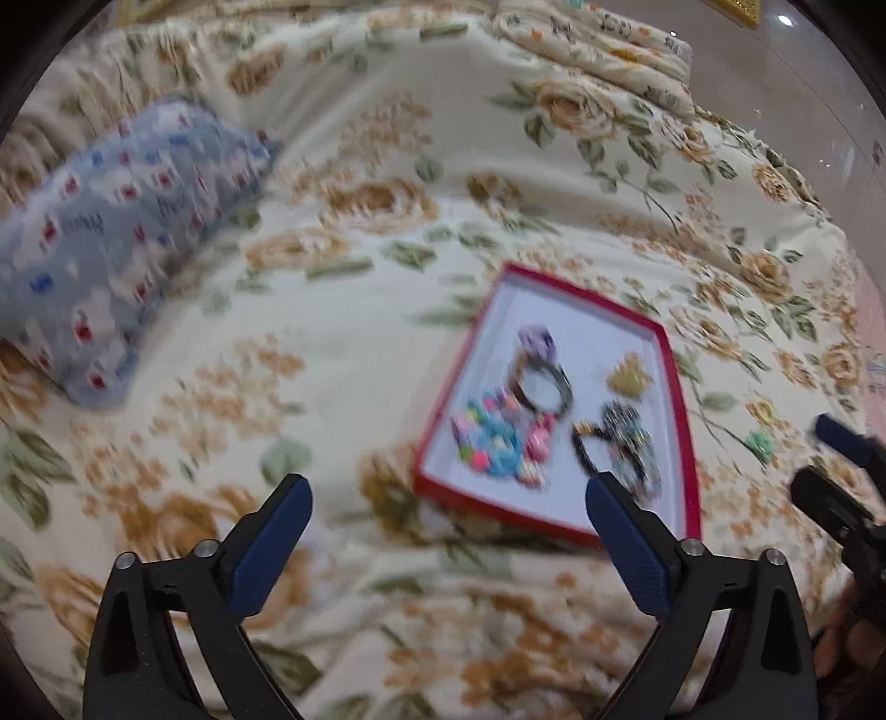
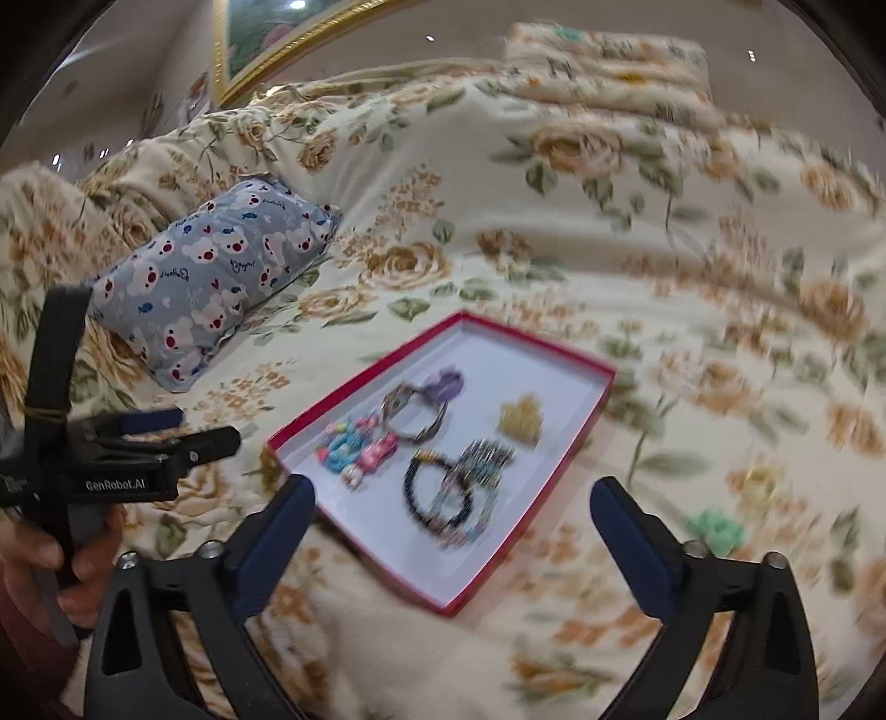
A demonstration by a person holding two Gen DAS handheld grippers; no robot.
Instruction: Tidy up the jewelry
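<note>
A shallow red-rimmed box point(image 1: 676, 387) point(image 2: 354, 371) with a white floor lies on the floral bedspread. Inside lie colourful hair clips point(image 1: 493, 443) point(image 2: 354, 448), a brown bangle with a purple piece point(image 1: 540, 382) point(image 2: 418, 412), a gold crown-shaped piece point(image 1: 628, 382) point(image 2: 520, 421) and dark beaded bracelets point(image 1: 620, 448) point(image 2: 454, 487). A small green piece point(image 1: 758, 446) point(image 2: 714, 531) rests on the spread right of the box. My left gripper point(image 1: 448, 504) hovers open and empty in front of the box's near left corner. My right gripper point(image 2: 451, 509) is open and empty above the box's near end.
A blue-grey pillow point(image 1: 111, 243) point(image 2: 221, 277) printed with bears lies left of the box. Folded floral bedding point(image 1: 603, 44) point(image 2: 609, 61) sits at the back right. A gold picture frame point(image 2: 288, 44) leans at the back. A hand point(image 2: 50, 559) holds the left gripper's handle.
</note>
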